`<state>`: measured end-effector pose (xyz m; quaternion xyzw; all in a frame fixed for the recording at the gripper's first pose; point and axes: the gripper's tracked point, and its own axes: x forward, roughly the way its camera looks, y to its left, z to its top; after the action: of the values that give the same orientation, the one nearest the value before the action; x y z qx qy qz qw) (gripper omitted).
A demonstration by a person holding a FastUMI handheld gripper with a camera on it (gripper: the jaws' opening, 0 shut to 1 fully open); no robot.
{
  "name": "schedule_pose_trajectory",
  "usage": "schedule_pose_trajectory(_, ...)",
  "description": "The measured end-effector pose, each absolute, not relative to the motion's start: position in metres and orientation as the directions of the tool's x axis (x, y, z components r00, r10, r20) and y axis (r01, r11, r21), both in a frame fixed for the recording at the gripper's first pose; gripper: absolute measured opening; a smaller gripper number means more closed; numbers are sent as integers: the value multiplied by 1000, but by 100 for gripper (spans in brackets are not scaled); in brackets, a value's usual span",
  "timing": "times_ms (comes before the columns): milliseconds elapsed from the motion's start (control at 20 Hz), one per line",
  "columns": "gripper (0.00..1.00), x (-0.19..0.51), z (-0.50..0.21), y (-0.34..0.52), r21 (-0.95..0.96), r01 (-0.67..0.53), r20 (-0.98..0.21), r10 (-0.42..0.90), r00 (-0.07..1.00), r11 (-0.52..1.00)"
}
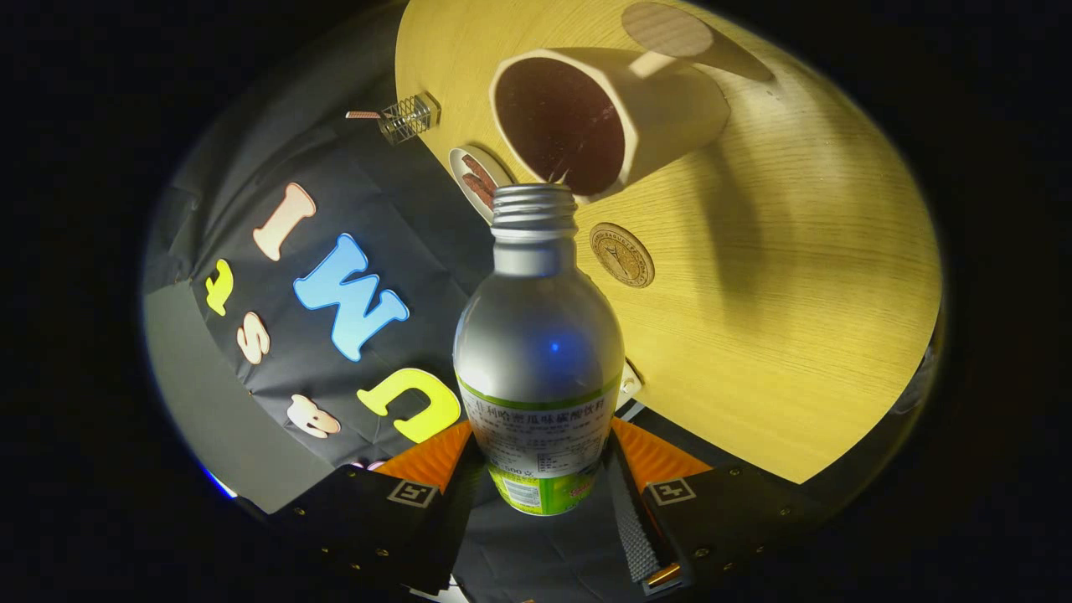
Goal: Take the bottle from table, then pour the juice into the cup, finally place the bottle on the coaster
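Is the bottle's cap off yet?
Off: the bottle, held between the jaws of the gripper, shows bare neck threads and an open mouth aimed at the cup.

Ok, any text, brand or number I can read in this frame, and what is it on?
Bottle label: small print, too blurred to quote.
Round gold disc on the table: embossed mark, too small to read.
Hand-held gripper, shut on the bottle: square markers, no words.
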<state>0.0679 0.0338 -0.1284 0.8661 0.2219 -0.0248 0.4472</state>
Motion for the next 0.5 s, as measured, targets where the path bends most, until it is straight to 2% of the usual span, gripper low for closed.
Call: schedule_pose_trajectory(500, 76, 69, -138, 39, 786, 426, -286, 348, 893, -448)
